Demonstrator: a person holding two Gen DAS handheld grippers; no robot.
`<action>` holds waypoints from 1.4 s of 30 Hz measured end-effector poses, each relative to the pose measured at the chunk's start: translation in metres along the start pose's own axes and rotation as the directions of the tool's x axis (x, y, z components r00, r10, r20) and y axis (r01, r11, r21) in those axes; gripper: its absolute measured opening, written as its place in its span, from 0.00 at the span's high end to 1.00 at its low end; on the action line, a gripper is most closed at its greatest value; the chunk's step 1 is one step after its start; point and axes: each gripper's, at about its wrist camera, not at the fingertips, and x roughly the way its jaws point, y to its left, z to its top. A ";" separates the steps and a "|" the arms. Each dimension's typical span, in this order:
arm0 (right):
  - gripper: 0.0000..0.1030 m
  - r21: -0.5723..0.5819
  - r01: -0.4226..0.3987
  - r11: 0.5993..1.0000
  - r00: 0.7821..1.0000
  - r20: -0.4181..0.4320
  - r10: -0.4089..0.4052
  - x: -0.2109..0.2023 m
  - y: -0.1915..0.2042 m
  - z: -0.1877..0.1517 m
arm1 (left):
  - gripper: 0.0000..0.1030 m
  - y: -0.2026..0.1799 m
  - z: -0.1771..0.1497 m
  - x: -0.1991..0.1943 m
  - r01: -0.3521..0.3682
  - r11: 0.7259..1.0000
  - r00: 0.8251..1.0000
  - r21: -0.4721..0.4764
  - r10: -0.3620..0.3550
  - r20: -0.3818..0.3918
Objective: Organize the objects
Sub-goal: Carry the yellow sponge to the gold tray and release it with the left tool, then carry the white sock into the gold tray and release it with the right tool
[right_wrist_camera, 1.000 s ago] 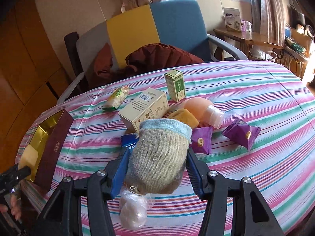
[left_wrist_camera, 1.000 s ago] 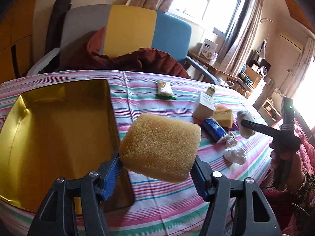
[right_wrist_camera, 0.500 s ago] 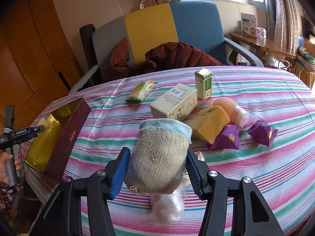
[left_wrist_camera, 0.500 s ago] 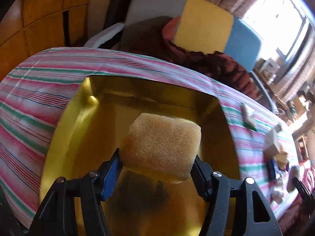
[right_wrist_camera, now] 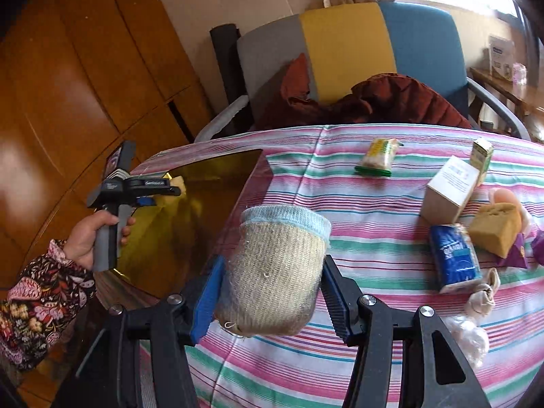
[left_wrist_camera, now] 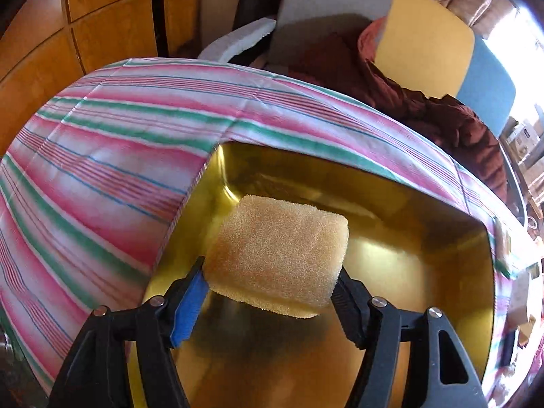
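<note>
Sponge [left_wrist_camera: 277,255], yellow and porous, sits between the fingers of your left gripper [left_wrist_camera: 272,292] over the gold-lined box [left_wrist_camera: 425,255]. The jaws have just been opening; the blue left pad stands slightly off the sponge's edge, while the right pad meets its corner, so you cannot tell from this view whether the grip is fully let go.

Left wrist view: only this one looks down into the box, showing its shiny gold floor and walls and the sponge near the far left corner. The striped tablecloth [left_wrist_camera: 102,156] runs around the box on the left and far sides.

Right wrist view: only here do you see your left hand [right_wrist_camera: 91,234] in a floral sleeve [right_wrist_camera: 37,302], holding the left gripper [right_wrist_camera: 163,192] above the box [right_wrist_camera: 190,204] at the table's left end. Your right gripper [right_wrist_camera: 272,292] is clenched on a rolled knit sock [right_wrist_camera: 277,272], beige with a pale blue cuff, raised above the tablecloth [right_wrist_camera: 374,238] just right of the box. Further right lie a green-edged snack packet [right_wrist_camera: 377,157], a white carton [right_wrist_camera: 448,193], a small green carton [right_wrist_camera: 481,154], a blue packet [right_wrist_camera: 454,255], a second yellow sponge [right_wrist_camera: 494,227] and purple sachets [right_wrist_camera: 520,255].
</note>
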 end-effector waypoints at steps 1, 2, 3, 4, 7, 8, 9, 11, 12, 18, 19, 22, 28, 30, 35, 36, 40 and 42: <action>0.45 -0.004 -0.012 1.000 1.000 -0.006 0.012 0.003 0.005 0.000 | 0.30 0.003 0.003 0.003 0.002 1.000 1.000 -0.007 -0.002 0.001; 0.45 -0.006 -0.023 1.000 1.000 -0.011 0.022 0.005 0.009 0.001 | 0.30 0.006 0.007 0.007 0.004 1.000 1.000 -0.016 -0.004 -0.003; 0.45 -0.010 -0.030 0.999 0.999 -0.015 0.030 0.007 0.013 0.002 | 0.30 0.007 0.008 0.007 0.007 1.000 1.000 -0.021 -0.007 -0.004; 0.45 -0.014 -0.037 0.999 0.999 -0.018 0.036 0.008 0.017 0.002 | 0.29 0.009 0.008 0.006 0.024 0.999 1.000 -0.025 -0.024 0.003; 0.45 -0.024 -0.058 0.998 0.998 -0.035 0.057 0.016 0.027 0.006 | 0.26 0.012 0.009 -0.002 0.084 0.996 0.996 -0.040 -0.083 0.025; 0.45 -0.027 -0.066 0.997 0.997 -0.041 0.065 0.018 0.030 0.007 | 0.26 0.013 0.009 -0.006 0.099 0.994 0.995 -0.042 -0.098 0.031; 0.45 -0.030 -0.074 0.997 0.996 -0.048 0.072 0.022 0.032 0.010 | 0.25 0.013 0.009 -0.010 0.108 0.993 0.994 -0.043 -0.106 0.038; 0.45 -0.041 -0.086 0.995 0.995 -0.060 0.084 0.030 0.041 0.014 | 0.25 0.013 0.008 -0.019 0.120 0.992 0.992 -0.043 -0.117 0.052; 0.45 -0.050 -0.093 0.994 0.994 -0.063 0.090 0.033 0.046 0.016 | 0.25 0.014 0.004 -0.025 0.129 0.991 0.990 -0.046 -0.127 0.062; 0.44 -0.082 -0.104 0.991 0.986 -0.142 0.092 0.073 0.075 0.032 | 0.25 0.031 -0.036 -0.078 0.169 0.977 0.975 -0.130 -0.146 0.167; 0.44 -0.080 -0.104 0.991 0.984 -0.156 0.091 0.082 0.080 0.036 | 0.25 0.036 -0.045 -0.084 0.164 0.973 0.975 -0.164 -0.135 0.175; 0.44 -0.093 -0.098 0.991 0.976 -0.202 0.077 0.109 0.094 0.047 | 0.25 0.047 -0.068 -0.094 0.186 0.959 0.970 -0.213 -0.145 0.193; 0.45 -0.072 -0.066 0.995 0.948 -0.315 0.040 0.176 0.117 0.069 | 0.25 0.060 -0.086 -0.100 0.169 0.955 0.973 -0.242 -0.122 0.197; 0.45 -0.083 -0.048 0.995 0.942 -0.336 0.017 0.196 0.124 0.075 | 0.25 0.065 -0.088 -0.100 0.167 0.953 0.973 -0.253 -0.117 0.199; 0.45 -0.036 -0.015 0.999 0.931 -0.364 0.001 0.240 0.129 0.088 | 0.25 0.079 -0.098 -0.097 0.179 0.937 0.976 -0.301 -0.132 0.171; 0.45 -0.022 -0.007 1.000 0.932 -0.362 -0.001 0.246 0.128 0.090 | 0.25 0.081 -0.099 -0.097 0.178 0.935 0.977 -0.308 -0.130 0.168; 0.43 0.019 0.005 1.000 0.947 -0.322 0.001 0.264 0.128 0.099 | 0.25 0.087 -0.102 -0.097 0.179 0.929 0.977 -0.324 -0.129 0.169; 0.42 0.040 0.003 0.999 0.955 -0.296 0.009 0.269 0.128 0.103 | 0.25 0.087 -0.103 -0.097 0.186 0.926 0.976 -0.328 -0.136 0.171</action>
